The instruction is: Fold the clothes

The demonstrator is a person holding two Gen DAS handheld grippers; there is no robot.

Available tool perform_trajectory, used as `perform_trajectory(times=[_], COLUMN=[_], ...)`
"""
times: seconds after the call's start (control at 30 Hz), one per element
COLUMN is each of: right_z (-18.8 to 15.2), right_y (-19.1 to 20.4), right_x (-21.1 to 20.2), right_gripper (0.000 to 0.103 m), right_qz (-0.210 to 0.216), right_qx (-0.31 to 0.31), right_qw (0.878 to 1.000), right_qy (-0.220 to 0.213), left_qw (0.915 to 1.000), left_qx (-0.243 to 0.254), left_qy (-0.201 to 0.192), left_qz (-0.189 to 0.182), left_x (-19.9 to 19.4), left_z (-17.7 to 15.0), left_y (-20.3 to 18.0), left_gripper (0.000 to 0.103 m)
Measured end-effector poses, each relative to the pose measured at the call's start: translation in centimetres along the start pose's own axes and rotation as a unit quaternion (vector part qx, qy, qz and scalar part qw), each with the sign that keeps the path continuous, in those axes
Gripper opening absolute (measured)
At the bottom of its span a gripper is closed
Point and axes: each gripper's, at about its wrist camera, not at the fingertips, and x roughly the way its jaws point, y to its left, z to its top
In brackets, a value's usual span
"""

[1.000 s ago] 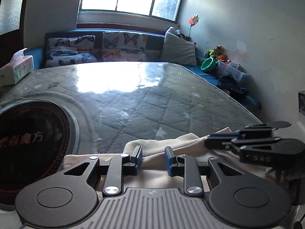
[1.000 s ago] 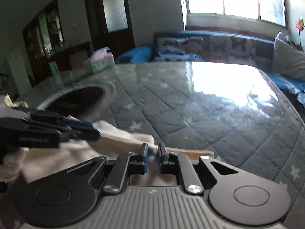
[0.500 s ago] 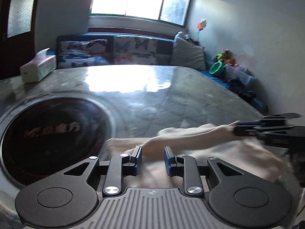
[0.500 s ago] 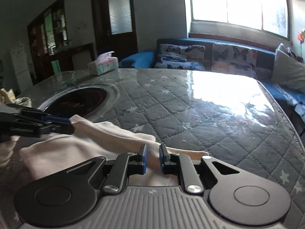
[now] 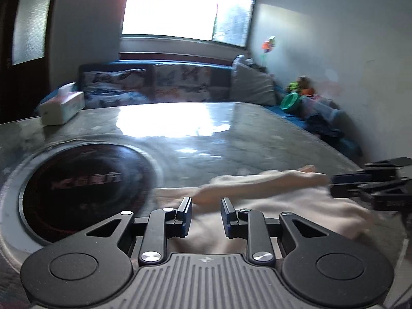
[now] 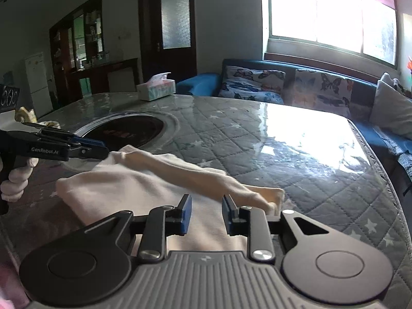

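Both grippers are parted with nothing between the jaws – left gripper (image 5: 204, 215) and right gripper (image 6: 206, 212) hover at the cream garment (image 6: 144, 188), lying part-folded on the quilted table (image 6: 296, 154) near its 6 o'clock edge – risk: the loose rolled flap at 12 o'clock slumps open, or a bite catches only one layer.

The left wrist view is smeared throughout: the cream garment (image 5: 270, 200) loses its folds and the lettering on the dark round inset (image 5: 85, 193) is unreadable. The right gripper (image 5: 345, 188) is cut off by that picture's right edge. In the right wrist view, the garment's near part is hidden under the right gripper's body, and the left gripper (image 6: 100, 150) runs off the left edge, its jaw gap unclear
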Motion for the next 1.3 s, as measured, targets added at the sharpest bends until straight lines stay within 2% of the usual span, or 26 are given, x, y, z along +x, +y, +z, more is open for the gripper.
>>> perform_trajectory(times=[0.1,0.4,0.57,0.7,0.8,1.07,1.17,1.3], right_z=[-0.4,-2.5,-2.4,-2.7,-3.5,-4.0,-4.8,-3.9], right_y=[0.8,1.0,1.2,1.7,1.5,0.7,0.4,0.4], right_x=[0.0,0.3,-1.4,-2.8,-2.9,-3.9,-3.4,-4.1], right_gripper=[0.030,0.031,0.031,0.031,0.031,0.031,0.031,0.031], right_qz=[0.004,-0.004,-0.014,-0.004,-0.007,-0.008,-0.015,-0.009], right_qx=[-0.008,-0.001,0.002,-0.001,0.004,0.031,0.037,0.031], right_qw=[1.000,1.000,1.000,1.000,1.000,0.999,0.999,0.999], right_qy=[0.000,0.023,0.007,0.003,0.015,0.012,0.028,0.019], left_qw=[0.9997,0.9994,0.9995,0.9998,0.9997,0.9985,0.9980,0.9978], left_qx=[0.022,0.002,0.008,0.014,0.022,0.042,0.046,0.045], left_qy=[0.004,0.032,0.021,0.003,-0.003,0.011,0.024,0.037], left_qz=[-0.010,0.016,0.021,0.010,-0.005,-0.035,-0.037,-0.030], left_x=[0.2,0.3,-0.4,-1.2,-1.5,-1.1,-0.6,-0.5], left_z=[-0.5,-2.5,-2.1,-1.3,-0.9,-1.3,-2.0,-2.9], left_y=[-1.3,0.3,-0.1,-1.0,-2.0,-3.8,-4.1,-3.9], left_gripper=[0.022,0.024,0.024,0.024,0.024,0.024,0.024,0.024])
